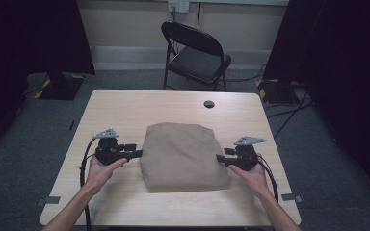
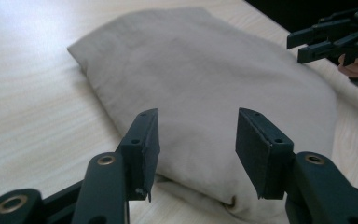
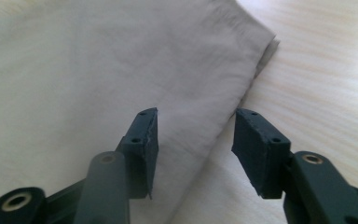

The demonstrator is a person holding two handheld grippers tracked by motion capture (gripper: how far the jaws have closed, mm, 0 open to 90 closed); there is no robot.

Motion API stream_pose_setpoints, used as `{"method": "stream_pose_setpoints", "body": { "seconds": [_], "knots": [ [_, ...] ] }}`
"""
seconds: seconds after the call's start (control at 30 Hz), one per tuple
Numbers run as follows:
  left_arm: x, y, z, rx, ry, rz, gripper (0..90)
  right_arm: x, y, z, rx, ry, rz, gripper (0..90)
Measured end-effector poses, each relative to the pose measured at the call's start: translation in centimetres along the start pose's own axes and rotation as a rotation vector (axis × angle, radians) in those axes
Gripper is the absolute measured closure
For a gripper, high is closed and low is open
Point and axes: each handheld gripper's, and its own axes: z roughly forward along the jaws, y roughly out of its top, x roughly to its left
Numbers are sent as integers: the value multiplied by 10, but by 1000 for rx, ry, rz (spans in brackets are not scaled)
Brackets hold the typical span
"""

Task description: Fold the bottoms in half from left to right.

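- The folded cloth (image 1: 183,156) is lying in the middle of the tabletop (image 1: 125,110), between the two grippers; the left gripper (image 1: 136,154) is sitting just beside its left edge, the right gripper (image 1: 220,159) just beside its right edge, both pointing inward at it.
- In the left gripper view the jaws are standing spread, with the cloth (image 2: 205,84) lying beyond and between them; the pads are not pressing on the fabric; the other gripper (image 2: 307,46) is showing at the far side of the cloth.
- In the right gripper view the jaws are likewise standing apart, straddling the edge of the cloth (image 3: 98,70); one jaw is hovering over fabric, the other over bare wood; nothing is being pinched.
- The cloth is looking beige and plain, folded into a thick, roughly square bundle; its top is lying mostly smooth with faint creases; layered folds are showing along the near edges and at one corner.
- A black folding chair (image 1: 197,53) is standing beyond the tabletop.
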Motion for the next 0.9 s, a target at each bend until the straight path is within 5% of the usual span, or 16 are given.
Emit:
{"method": "stream_pose_setpoints", "body": {
  "seconds": [0.13,0.27,0.47,0.57,0.67,0.77,0.9],
  "knots": [
    [-4,-2,8,32,23,14,413,-2,-2,5,9,-4,10,482],
    [-6,-3,14,53,23,18,392,-1,-7,12,52,8,1,567],
    [-6,-4,28,88,39,15,376,3,-6,13,61,6,-19,892],
    [-7,-6,34,97,33,12,383,0,-6,13,67,2,-10,898],
    [-7,-6,43,110,71,21,451,-2,-7,11,71,0,-4,897],
    [-6,-8,54,166,114,65,560,-7,-9,13,94,-16,13,878],
    [-7,-11,57,186,117,95,656,-11,-15,18,115,-38,11,827]
  ]
}}
